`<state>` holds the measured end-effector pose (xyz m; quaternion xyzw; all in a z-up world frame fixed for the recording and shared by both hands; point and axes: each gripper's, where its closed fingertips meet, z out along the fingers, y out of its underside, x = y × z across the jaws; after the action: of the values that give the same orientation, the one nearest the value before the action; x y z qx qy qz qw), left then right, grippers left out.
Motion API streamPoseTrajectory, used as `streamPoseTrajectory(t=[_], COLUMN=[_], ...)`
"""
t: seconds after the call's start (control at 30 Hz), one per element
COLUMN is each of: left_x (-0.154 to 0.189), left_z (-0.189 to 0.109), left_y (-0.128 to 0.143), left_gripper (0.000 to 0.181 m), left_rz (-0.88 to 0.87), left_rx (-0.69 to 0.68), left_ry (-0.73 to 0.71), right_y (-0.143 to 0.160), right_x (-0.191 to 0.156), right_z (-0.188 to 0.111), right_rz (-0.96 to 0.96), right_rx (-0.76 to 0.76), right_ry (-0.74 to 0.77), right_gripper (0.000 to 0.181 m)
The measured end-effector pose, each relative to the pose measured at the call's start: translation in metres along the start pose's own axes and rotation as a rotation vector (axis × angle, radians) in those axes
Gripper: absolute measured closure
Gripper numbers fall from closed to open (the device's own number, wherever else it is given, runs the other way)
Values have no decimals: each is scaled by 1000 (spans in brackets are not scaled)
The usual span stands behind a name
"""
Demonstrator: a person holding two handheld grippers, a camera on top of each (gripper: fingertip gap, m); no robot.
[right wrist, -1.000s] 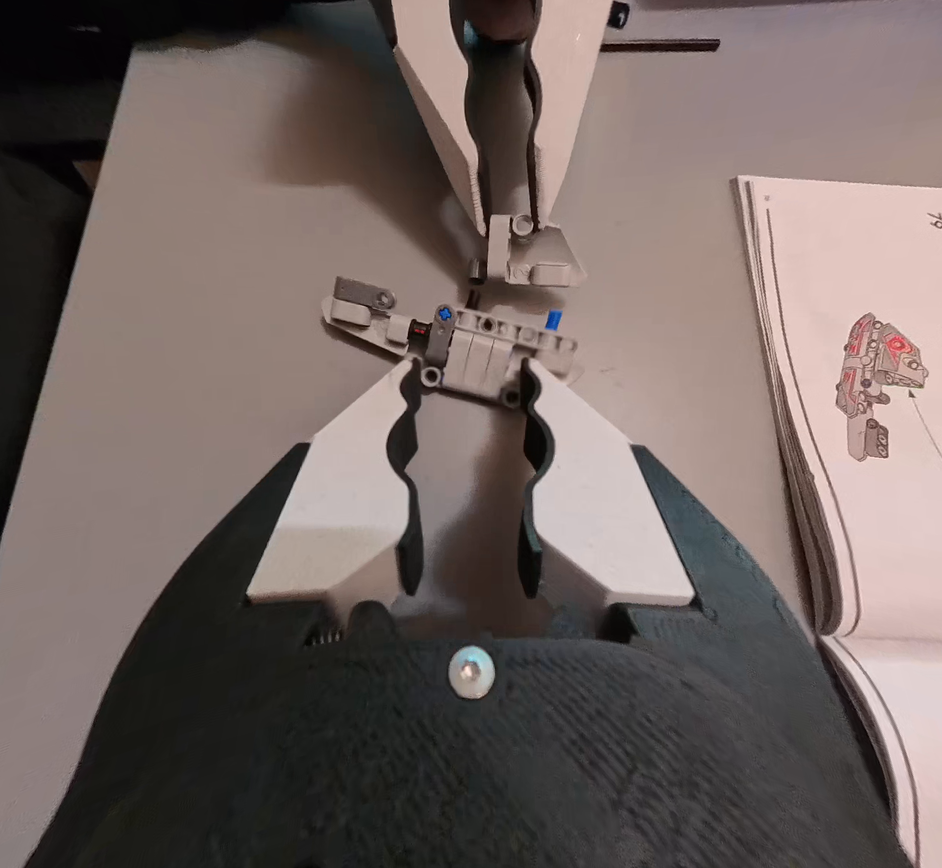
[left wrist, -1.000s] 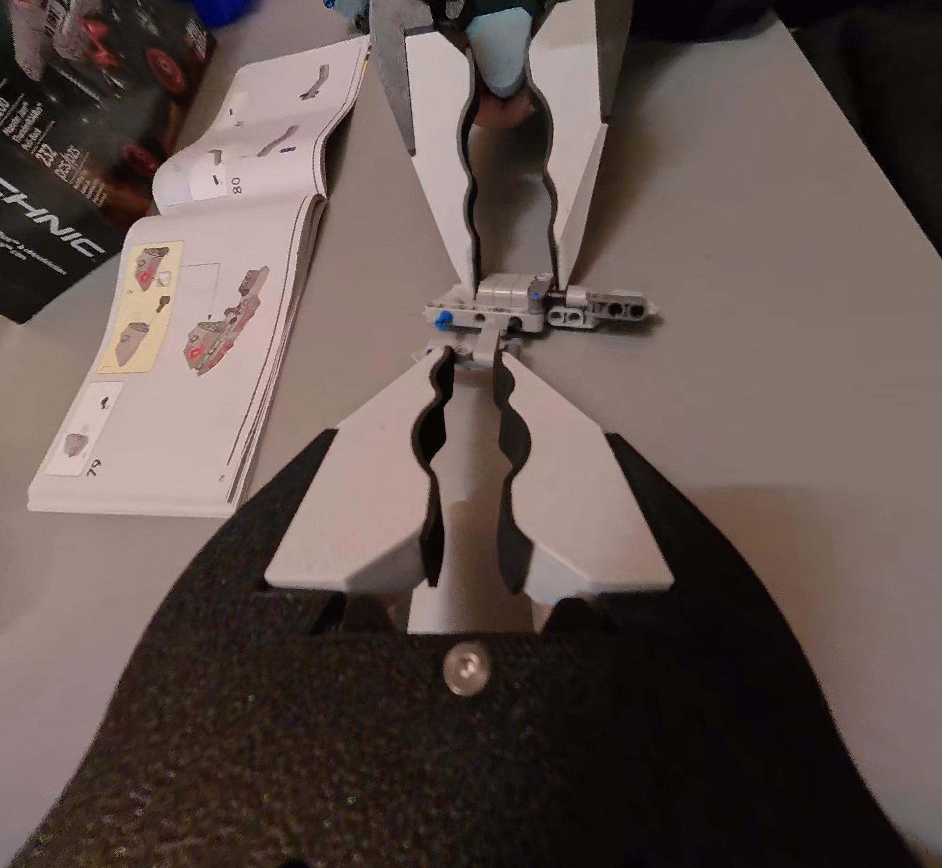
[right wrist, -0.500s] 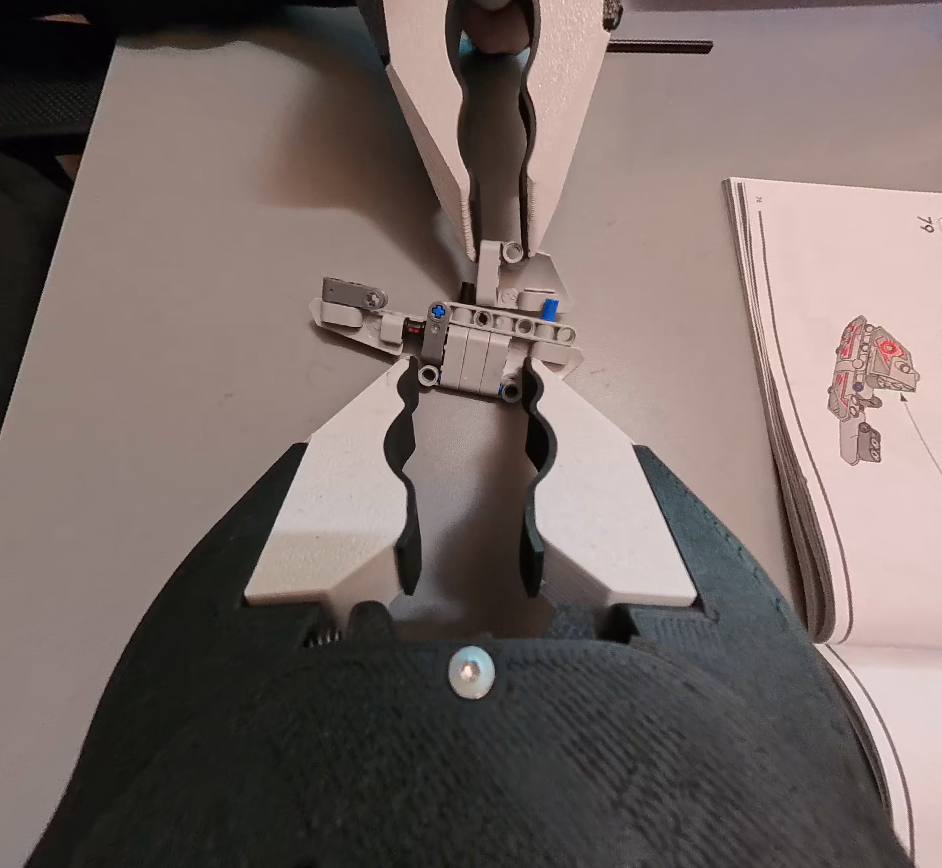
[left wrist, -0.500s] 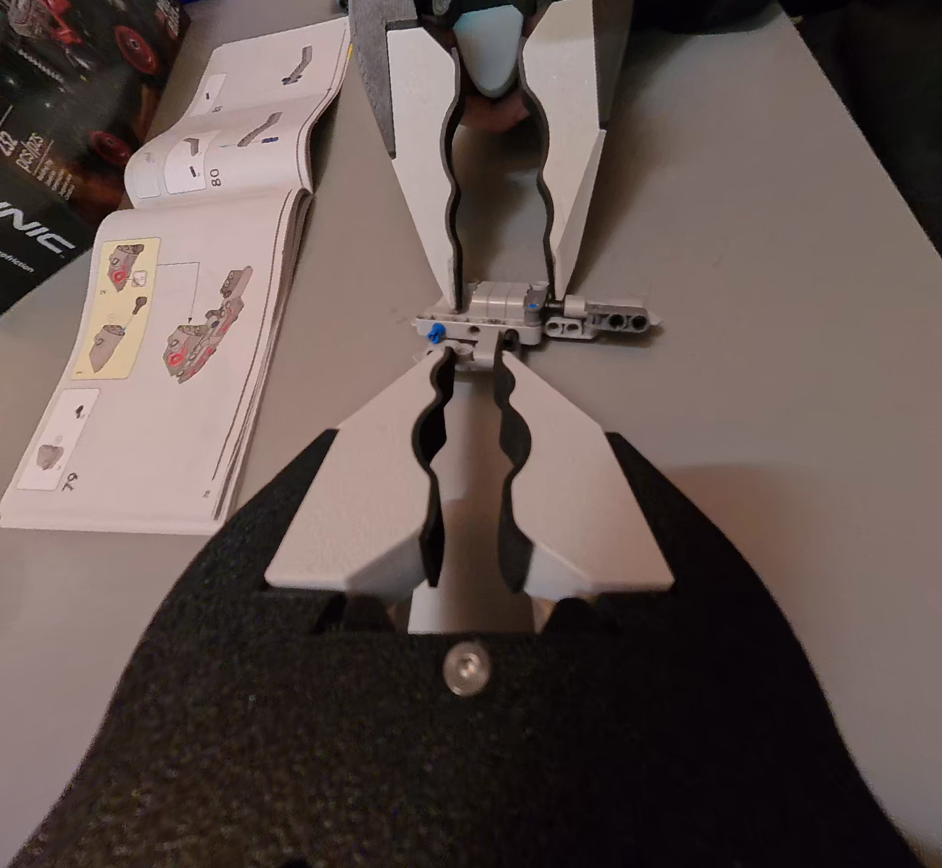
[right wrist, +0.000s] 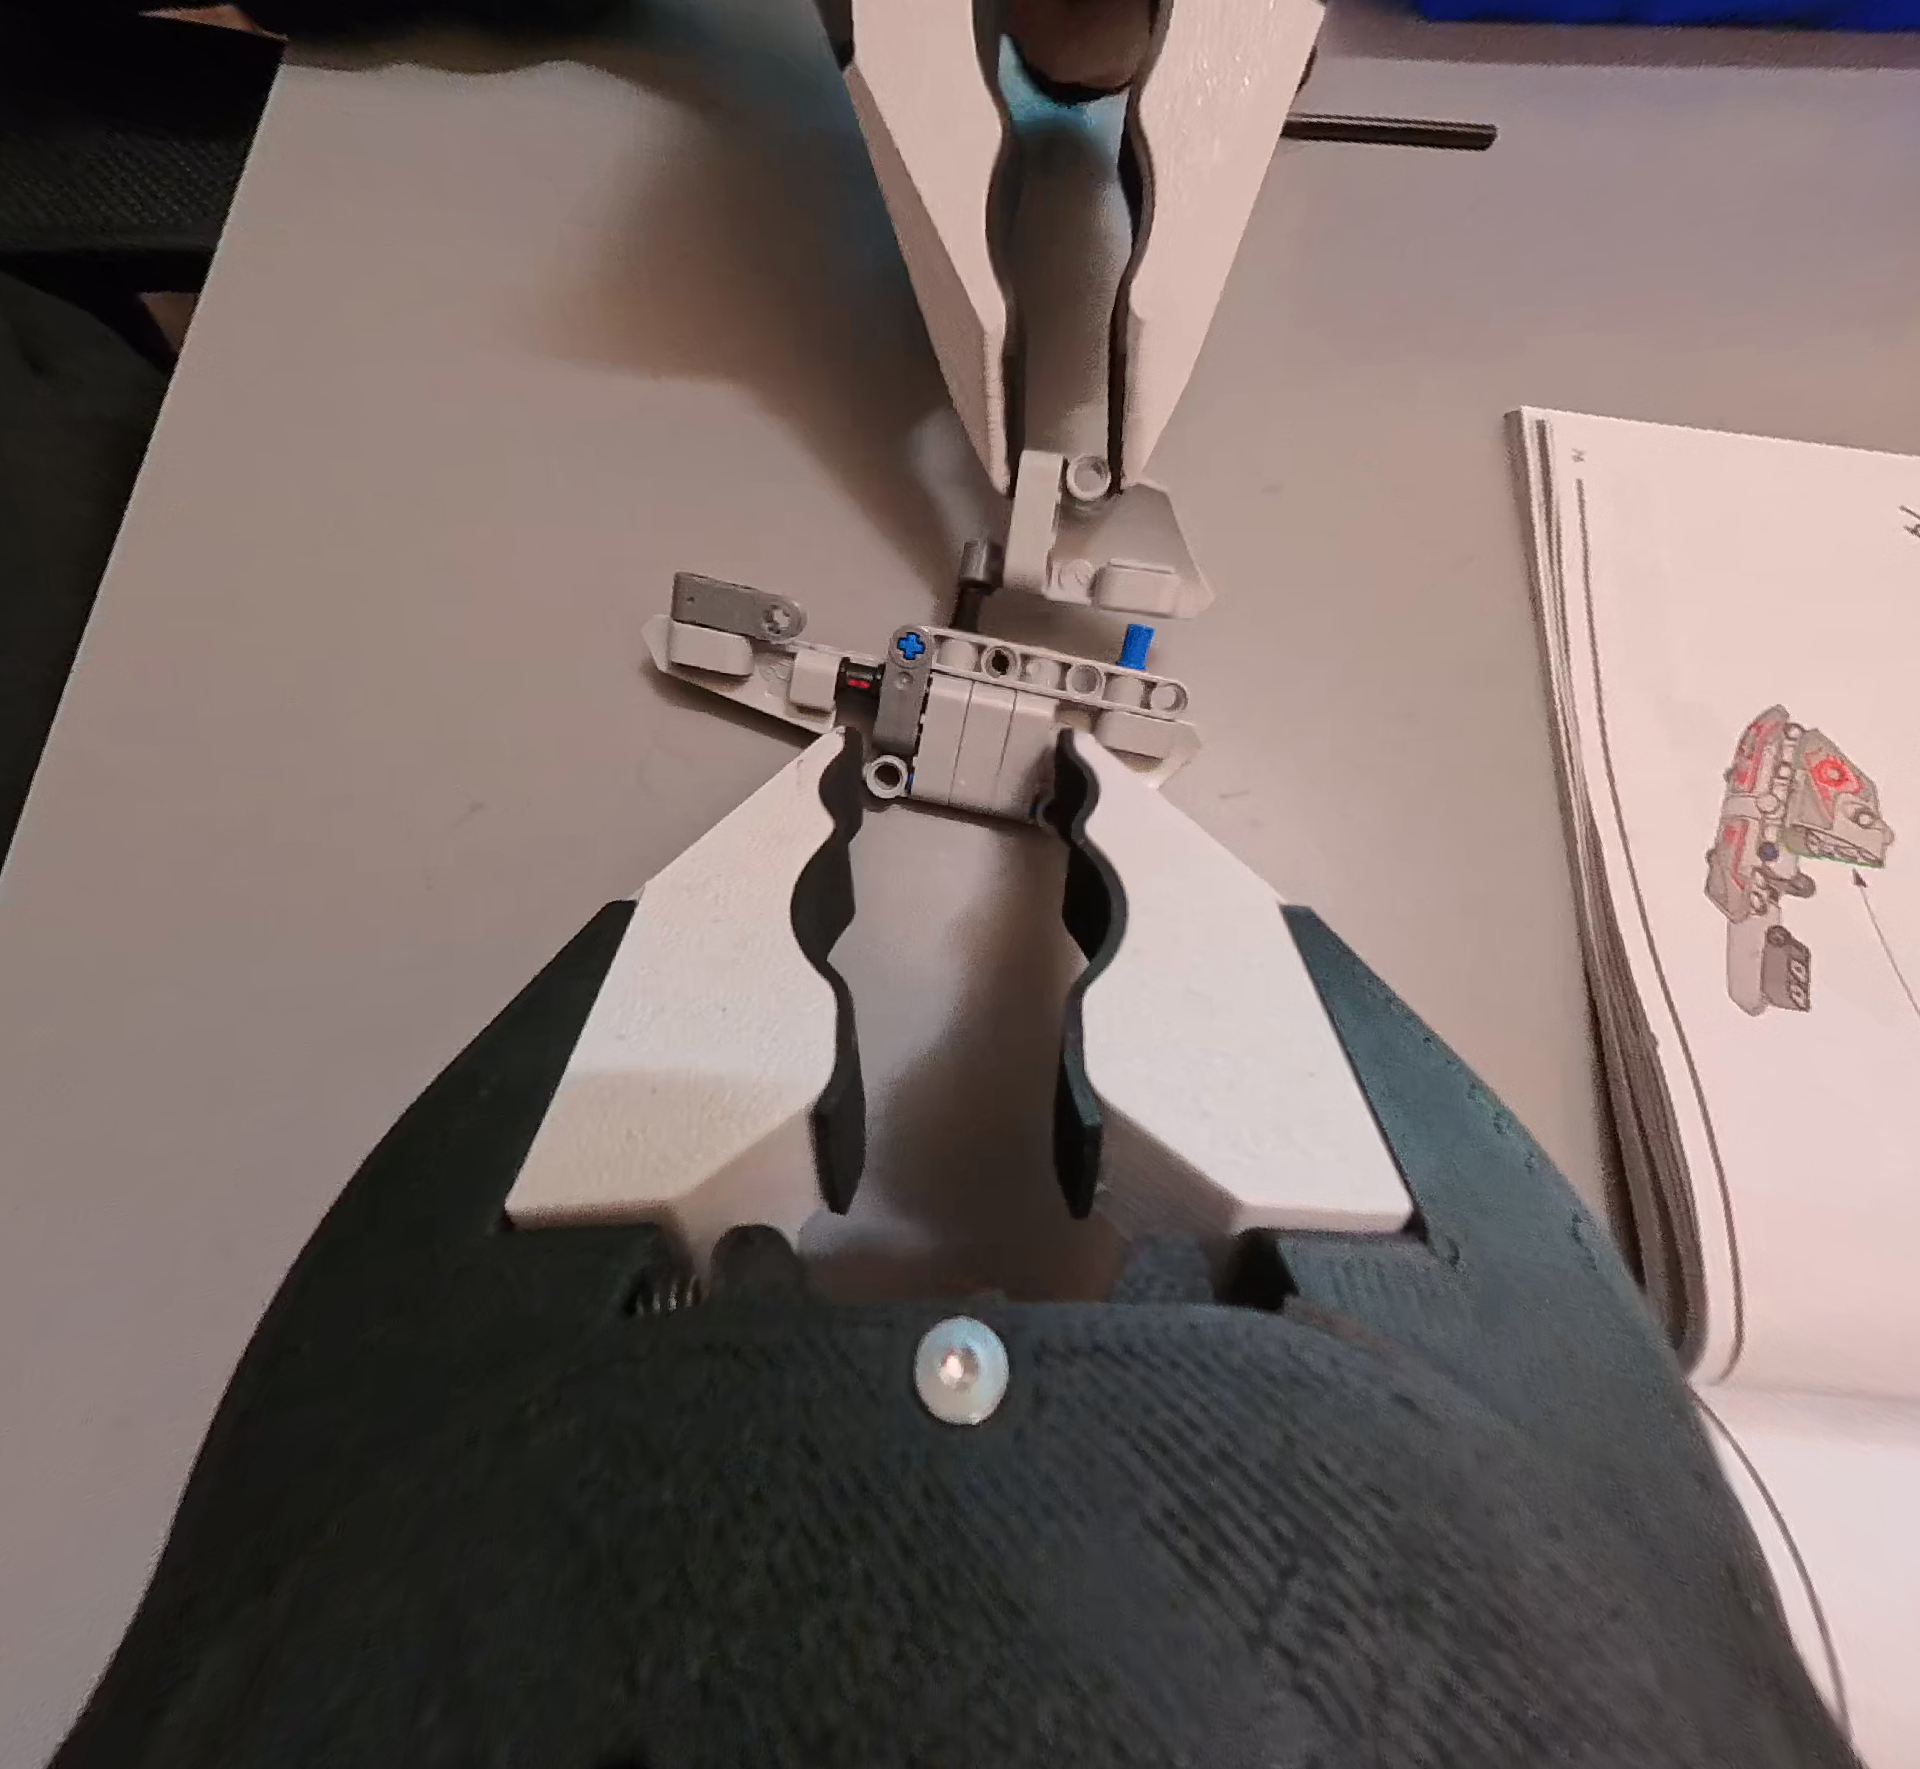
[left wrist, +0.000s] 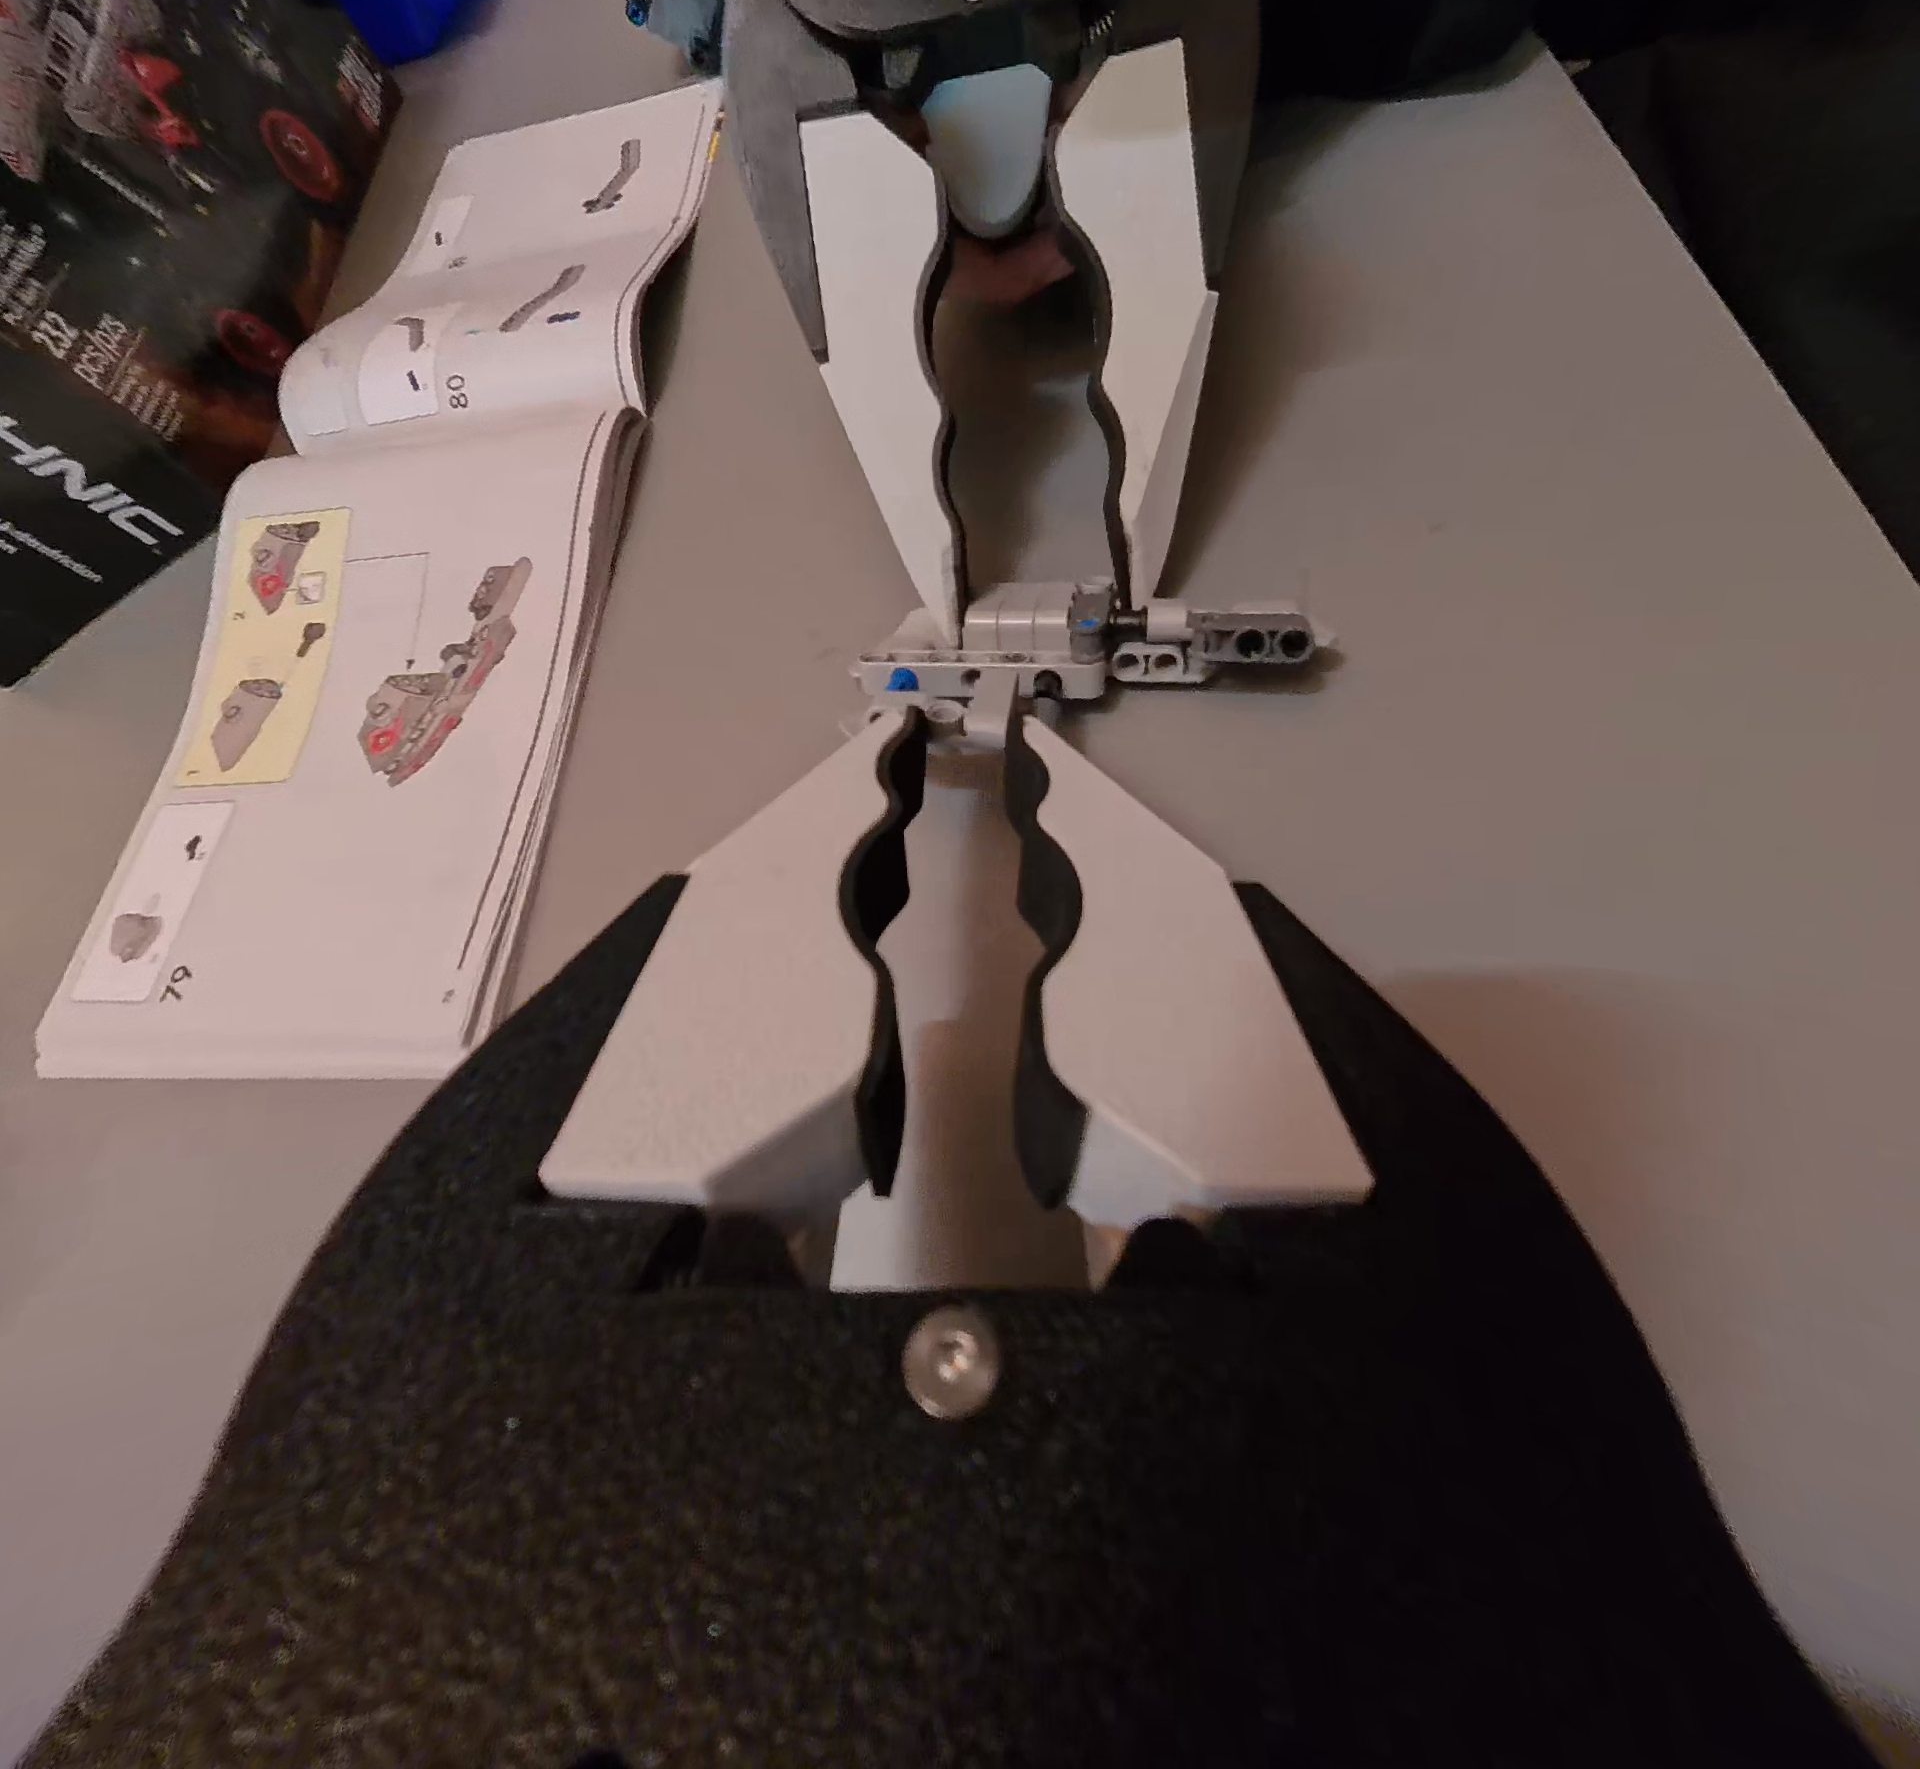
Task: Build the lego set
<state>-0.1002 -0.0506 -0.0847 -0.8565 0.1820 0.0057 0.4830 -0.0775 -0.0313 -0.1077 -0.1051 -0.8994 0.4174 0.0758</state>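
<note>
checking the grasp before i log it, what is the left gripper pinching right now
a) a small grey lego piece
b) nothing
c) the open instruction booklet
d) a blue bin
a: the left gripper is closed on a small grey lego piece, beside the larger assembly.

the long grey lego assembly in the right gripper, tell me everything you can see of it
The long grey assembly looks like plastic: a holed beam on top, smooth blocks below, an angled panel underneath, a blue cross axle end and a blue pin. It lies flat and crosswise, low over or on the grey table. The right gripper clamps its block section. The small piece held by the left gripper sits just behind it, apparently not joined.
</note>
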Motion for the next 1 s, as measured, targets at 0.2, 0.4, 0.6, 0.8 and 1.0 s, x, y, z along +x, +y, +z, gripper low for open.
streamPoseTrajectory(t=[0.2, 0.4, 0.6, 0.8, 1.0], left_x=[1, 2, 4, 5, 5], left_z=[-1, -2, 0, 0, 1], left_y=[-3, -4, -8, -4, -4], left_gripper=[169, 169, 169, 169, 169], left_rz=[-10, -29, -27, -46, -101], left_rx=[25, 28, 33, 28, 30], left_ry=[15, 13, -4, 7, 32], right_y=[-1, 0, -1, -2, -2], right_x=[-2, -2, -2, -2, -2], right_z=[2, 2, 2, 3, 3], right_rz=[1, 5, 1, -3, 15], right_rx=[-2, -4, -6, -10, -2], right_ry=[-34, -56, -68, -82, -105], right_gripper=[148, 149, 149, 149, 149])
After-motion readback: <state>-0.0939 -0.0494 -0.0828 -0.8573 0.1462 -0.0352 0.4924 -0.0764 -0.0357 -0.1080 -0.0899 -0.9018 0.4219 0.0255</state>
